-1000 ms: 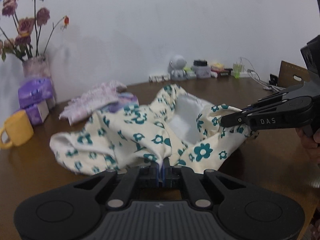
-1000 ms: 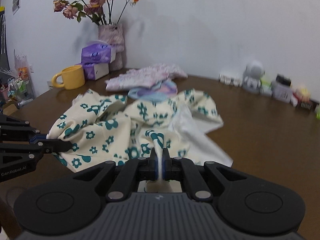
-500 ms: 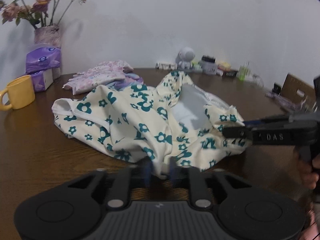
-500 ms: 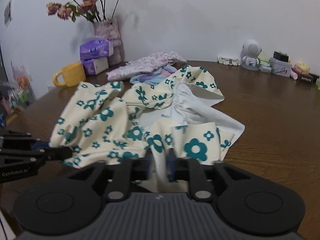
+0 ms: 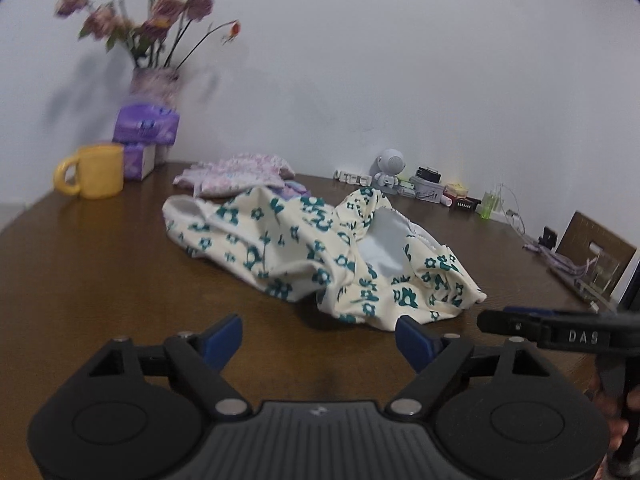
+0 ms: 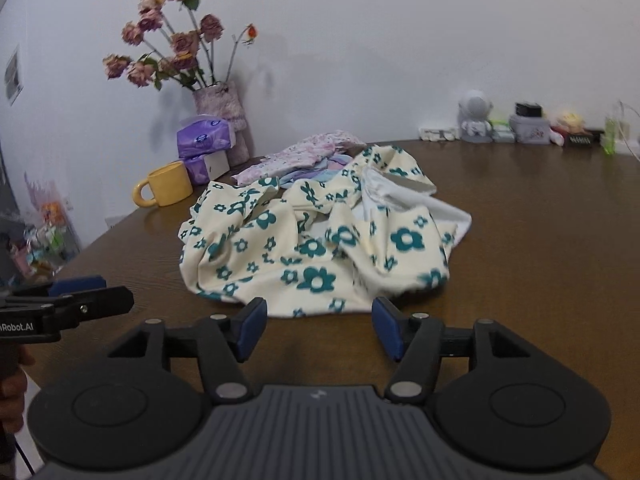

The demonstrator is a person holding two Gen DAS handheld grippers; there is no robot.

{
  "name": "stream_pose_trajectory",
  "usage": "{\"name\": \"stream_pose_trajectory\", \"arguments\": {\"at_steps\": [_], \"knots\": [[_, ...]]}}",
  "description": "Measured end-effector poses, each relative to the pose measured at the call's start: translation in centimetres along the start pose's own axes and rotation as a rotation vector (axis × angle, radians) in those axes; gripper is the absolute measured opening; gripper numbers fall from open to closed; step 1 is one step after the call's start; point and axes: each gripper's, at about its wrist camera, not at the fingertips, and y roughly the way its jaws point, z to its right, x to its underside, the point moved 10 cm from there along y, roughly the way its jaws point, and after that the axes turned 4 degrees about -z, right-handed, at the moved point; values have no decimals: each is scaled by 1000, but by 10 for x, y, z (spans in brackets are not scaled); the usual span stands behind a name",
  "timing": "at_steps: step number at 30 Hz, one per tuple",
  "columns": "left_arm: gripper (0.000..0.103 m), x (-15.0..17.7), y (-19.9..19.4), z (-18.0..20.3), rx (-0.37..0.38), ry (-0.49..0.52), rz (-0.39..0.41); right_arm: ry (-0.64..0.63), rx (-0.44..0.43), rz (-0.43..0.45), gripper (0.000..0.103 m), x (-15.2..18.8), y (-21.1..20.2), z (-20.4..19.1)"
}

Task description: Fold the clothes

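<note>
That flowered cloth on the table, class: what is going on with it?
A person holds a gripper in each hand. The left gripper and right gripper are both open, close to the flowered garment but not gripping it. It lies crumpled and unfolded on the brown table.

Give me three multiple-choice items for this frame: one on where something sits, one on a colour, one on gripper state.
1. Where is the yellow mug?
A. Left of the floral garment, beside the purple tissue packs
B. On top of the garment
C. At the right table edge

2. What colour are the garment's flowers?
A. Red
B. Teal
C. Orange

3. How do the left gripper and right gripper stand?
A. Both shut on cloth
B. Only the left open
C. Both open, holding nothing

Answers: 1 A, the mug stands on the table by the packs; 2 B, teal prints on cream; 3 C, both pairs of blue pads are spread apart, short of the cloth.
</note>
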Motion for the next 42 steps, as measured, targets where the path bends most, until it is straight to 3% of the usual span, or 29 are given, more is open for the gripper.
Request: {"name": "stream_pose_trajectory", "arguments": {"at_steps": [7, 13, 21, 29, 35, 42], "knots": [[83, -6, 5, -6, 10, -29, -17, 25, 37, -15, 61, 8, -6, 6], [83, -14, 11, -10, 14, -42, -28, 13, 54, 2, 61, -7, 1, 7], [83, -50, 30, -5, 30, 0, -3, -29, 58, 32, 61, -33, 11, 9], [83, -90, 88, -10, 34, 19, -76, -129, 70, 6, 61, -59, 44, 10], [82, -102, 136, -26, -10, -4, -140, -174, 99, -32, 61, -67, 78, 13], [58, -106, 164, -32, 21, -59, -172, -178, 102, -95, 52, -61, 109, 22]]}}
